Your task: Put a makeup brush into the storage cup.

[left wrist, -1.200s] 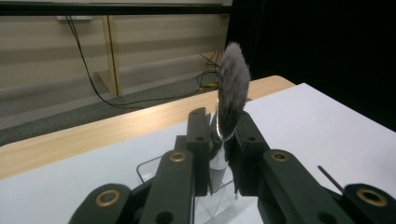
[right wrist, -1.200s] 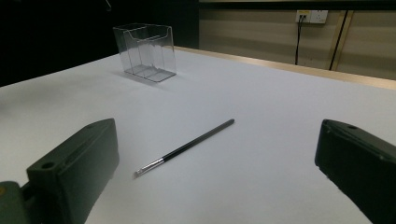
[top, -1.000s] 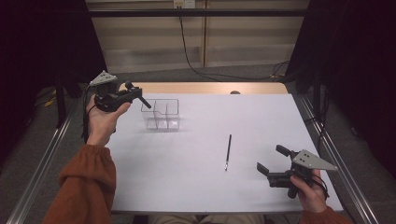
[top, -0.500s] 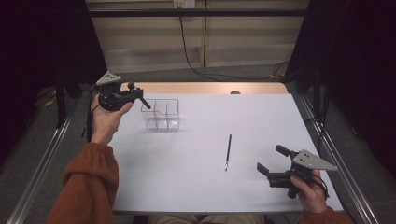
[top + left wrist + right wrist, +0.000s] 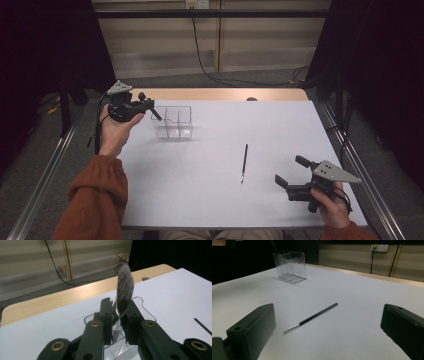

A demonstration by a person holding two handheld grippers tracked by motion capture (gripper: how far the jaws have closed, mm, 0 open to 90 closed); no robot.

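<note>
Brush (image 5: 124, 290) clamped bristles-up in my left gripper (image 5: 145, 106), I am hovering it just left of the organizer (image 5: 175, 122), while my right gripper (image 5: 295, 175), jaws wide, is sitting nearer the thin brush (image 5: 244, 163) lying lengthwise right of that organizer.

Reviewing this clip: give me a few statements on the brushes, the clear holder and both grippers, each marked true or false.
1. The left gripper grips a fluffy brush. True.
2. The thin brush stands in the clear holder. False: it lies flat on the white table, apart from the holder.
3. The right gripper is open and holds nothing. True.
4. The right gripper's fingers touch the thin brush. False: the brush lies ahead of them, untouched.
5. The holder lies tipped on its side. False: it stands upright.
</note>
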